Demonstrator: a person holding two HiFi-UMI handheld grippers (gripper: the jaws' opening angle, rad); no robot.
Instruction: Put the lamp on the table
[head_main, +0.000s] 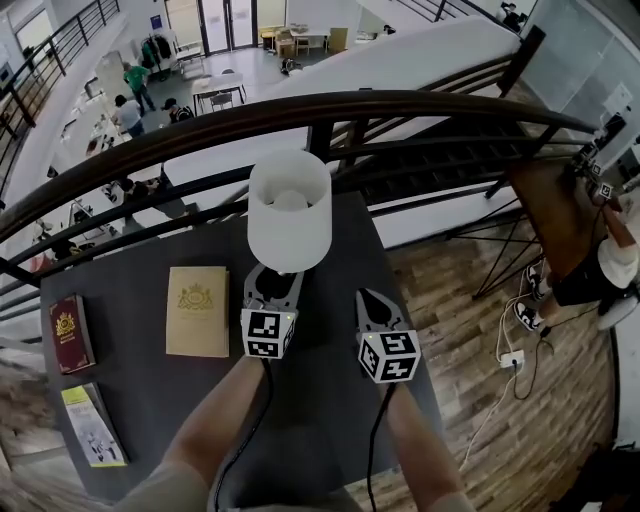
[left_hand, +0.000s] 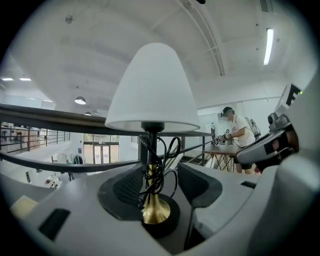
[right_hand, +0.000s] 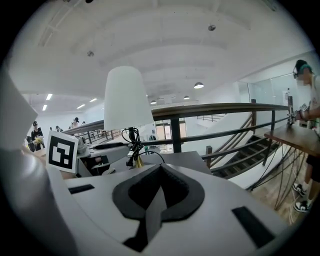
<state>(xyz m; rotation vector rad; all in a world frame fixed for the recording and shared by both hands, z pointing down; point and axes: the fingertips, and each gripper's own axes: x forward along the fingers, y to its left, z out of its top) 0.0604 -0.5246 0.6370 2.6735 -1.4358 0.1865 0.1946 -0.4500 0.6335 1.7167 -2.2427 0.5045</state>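
The dark grey rectangular surface (head_main: 150, 395) carries the lamp with white shade, brass stem and black round base (head_main: 289, 205). The lamp stands upright on its own base, so we judge it needs no support. The left gripper (head_main: 272, 275) sits at the lamp's near side. Its fingers (left_hand: 127, 187) are released and flank the stem without pressing. The right gripper (head_main: 370, 300) is beside the lamp, its fingers (right_hand: 175, 192) clenched on nothing.

We've got the lamp (head_main: 289, 210) on the table (head_main: 140, 380), railing (head_main: 300, 108) behind it, three booklets (head_main: 197, 311) to its left. The left gripper (head_main: 272, 285) has a jaw either side of its stem; the right gripper (head_main: 372, 300) sits just beside.
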